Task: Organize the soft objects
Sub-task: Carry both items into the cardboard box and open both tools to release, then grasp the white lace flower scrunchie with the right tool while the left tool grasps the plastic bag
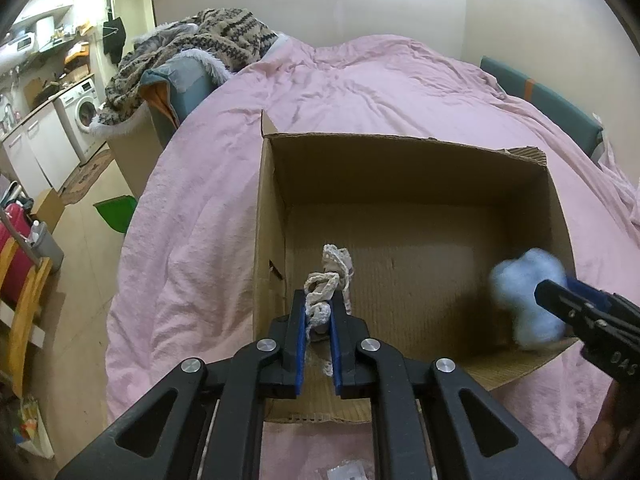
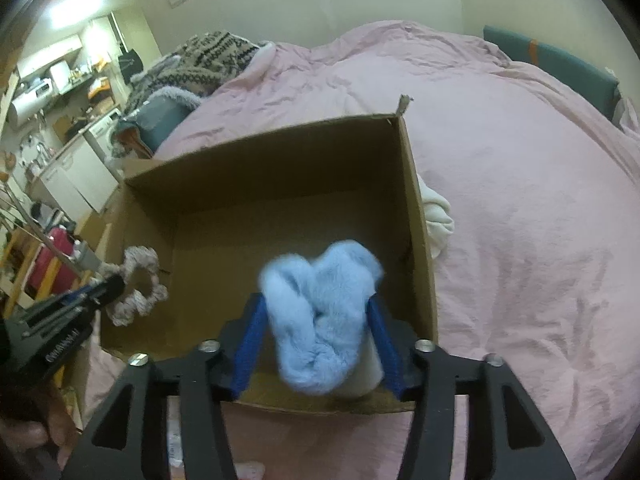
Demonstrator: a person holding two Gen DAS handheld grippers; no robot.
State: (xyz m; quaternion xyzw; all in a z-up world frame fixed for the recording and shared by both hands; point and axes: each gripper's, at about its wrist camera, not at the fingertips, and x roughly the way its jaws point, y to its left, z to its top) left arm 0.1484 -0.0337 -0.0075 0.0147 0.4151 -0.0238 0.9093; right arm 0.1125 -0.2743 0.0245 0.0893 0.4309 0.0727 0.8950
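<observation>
- On the pink bed cover (image 1: 360, 92) sits a brown cardboard box (image 1: 400, 176) with its top open, and both grippers hang over its near side, pointing down into it.
- Far off to the left of the left gripper (image 1: 320, 320) there is a kitchen corner with a washing machine (image 1: 84, 114), and a striped knit blanket (image 1: 208, 44) is piled by the bed. They have no part in this job.
- The left gripper is pinched nearly closed on a cream lacy scrunchie (image 1: 326, 280). The scrunchie sticks out past the fingertips, above the left part of the box floor. It is held over the box so that, I think, it can drop inside.
- To the right of it, the right gripper (image 2: 316, 320) has its jaws standing wide. A fluffy blue scrunchie (image 2: 320, 320) is between them, and it looks blurry. The pads do not seem to press it, so I think it is being let go into the right part of the box.
- Just right of the box wall, outside it, a white soft thing (image 2: 438, 216) lies on the bed cover. It may be next to go in.
</observation>
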